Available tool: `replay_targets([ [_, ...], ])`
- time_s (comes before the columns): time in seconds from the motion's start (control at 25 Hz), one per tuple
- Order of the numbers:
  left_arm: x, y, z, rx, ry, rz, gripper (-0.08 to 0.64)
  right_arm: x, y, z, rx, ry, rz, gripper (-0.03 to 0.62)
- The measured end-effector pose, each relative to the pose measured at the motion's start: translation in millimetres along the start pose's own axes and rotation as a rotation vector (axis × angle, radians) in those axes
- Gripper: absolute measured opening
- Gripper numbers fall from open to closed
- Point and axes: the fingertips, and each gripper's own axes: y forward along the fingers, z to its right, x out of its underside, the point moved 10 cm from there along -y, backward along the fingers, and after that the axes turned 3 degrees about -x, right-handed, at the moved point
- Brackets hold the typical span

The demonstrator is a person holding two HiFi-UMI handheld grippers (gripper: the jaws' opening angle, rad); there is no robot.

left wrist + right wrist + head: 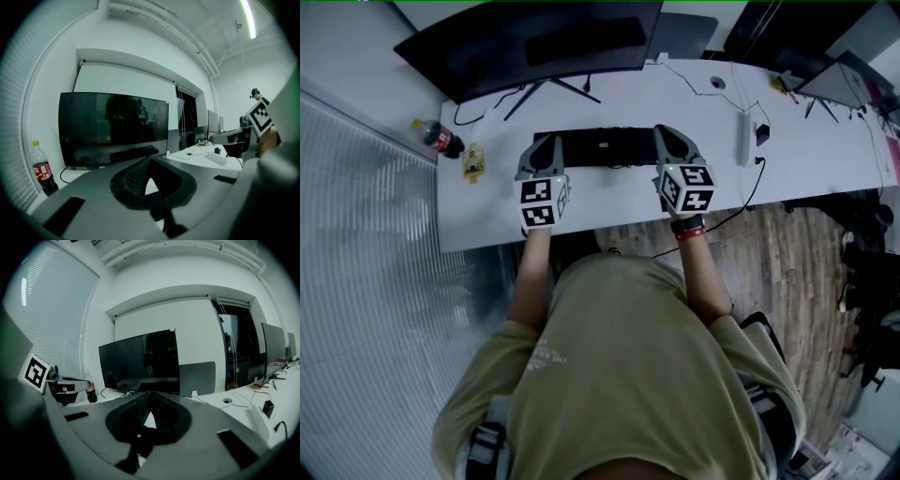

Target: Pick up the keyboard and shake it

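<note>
A black keyboard [605, 145] lies crosswise on the white desk [487, 211] in front of the monitor. My left gripper [547, 141] sits at its left end and my right gripper [667, 133] at its right end, both pointing away from me, so the keyboard spans the gap between them. In the left gripper view the left gripper [149, 159] has its pads met at the tip, with only white desk showing below. The right gripper [150, 393] looks the same. The keyboard is hidden in both gripper views. Whether it is off the desk I cannot tell.
A wide dark monitor [534, 42] stands behind the keyboard. A cola bottle [441, 141] and a small yellow packet [472, 162] sit at the desk's left edge. A white power strip [744, 136] and cables lie to the right. More screens [848, 80] stand at the far right.
</note>
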Motion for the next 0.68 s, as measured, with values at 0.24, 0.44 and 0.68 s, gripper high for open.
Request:
replay_targets([
  [0.24, -12.1, 12.8, -2.1, 0.018, 0.007, 0.012, 0.02, -7.2, 10.5, 4.1, -0.021, -0.009, -0.015, 0.023],
  [0.44, -12.7, 18.4, -4.1, 0.038, 0.001, 0.014, 0.02, -6.0, 17.6, 8.3, -0.031, -0.004, -0.031, 0.023],
  [0.68, 0.3, 26.2, -10.3, 0.043, -0.01, 0.015, 0.02, 2.6, 27.8, 21.8, -0.048, 0.001, -0.046, 0.023],
])
